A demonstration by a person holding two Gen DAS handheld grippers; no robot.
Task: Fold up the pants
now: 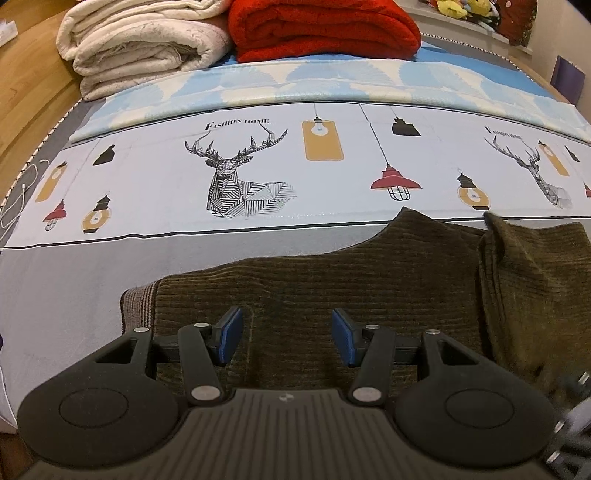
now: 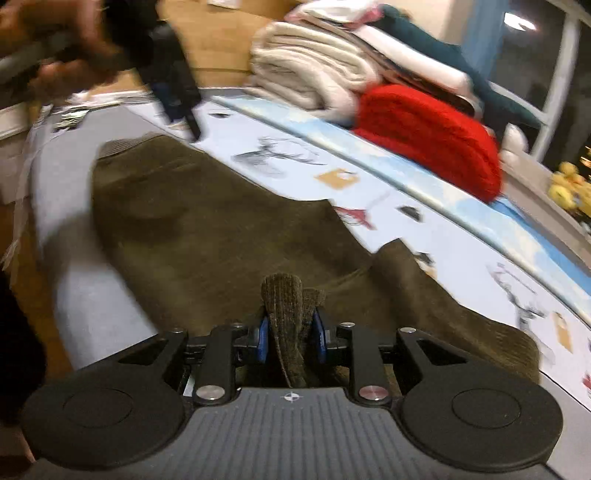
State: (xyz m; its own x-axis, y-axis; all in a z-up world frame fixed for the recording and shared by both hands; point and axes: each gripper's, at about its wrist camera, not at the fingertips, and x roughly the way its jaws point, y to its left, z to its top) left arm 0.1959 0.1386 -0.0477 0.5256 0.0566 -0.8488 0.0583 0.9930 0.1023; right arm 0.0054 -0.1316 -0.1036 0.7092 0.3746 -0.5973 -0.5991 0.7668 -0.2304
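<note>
The pants [image 1: 332, 280], dark olive corduroy, lie spread across the near part of the bed [image 1: 74, 295], partly on the grey sheet and partly on the white cover printed with deer heads and lamps. Their striped waistband [image 1: 138, 306] points to the left in the left wrist view. The left gripper [image 1: 287, 336] hangs just above the cloth near the waistband with its blue pads wide apart and nothing between them. The right gripper [image 2: 289, 334] is closed on a bunched fold of the pants [image 2: 221, 229], which stands up between its pads; the right wrist view is blurred. In that view the left gripper [image 2: 177, 107] shows at the top left, above the waistband end. At the far side of the bed a folded cream blanket [image 1: 140, 44] and a folded red blanket [image 1: 321, 29] sit side by side, touching. Yellow plush toys [image 2: 569, 192] lie on a ledge beyond the bed.
</note>
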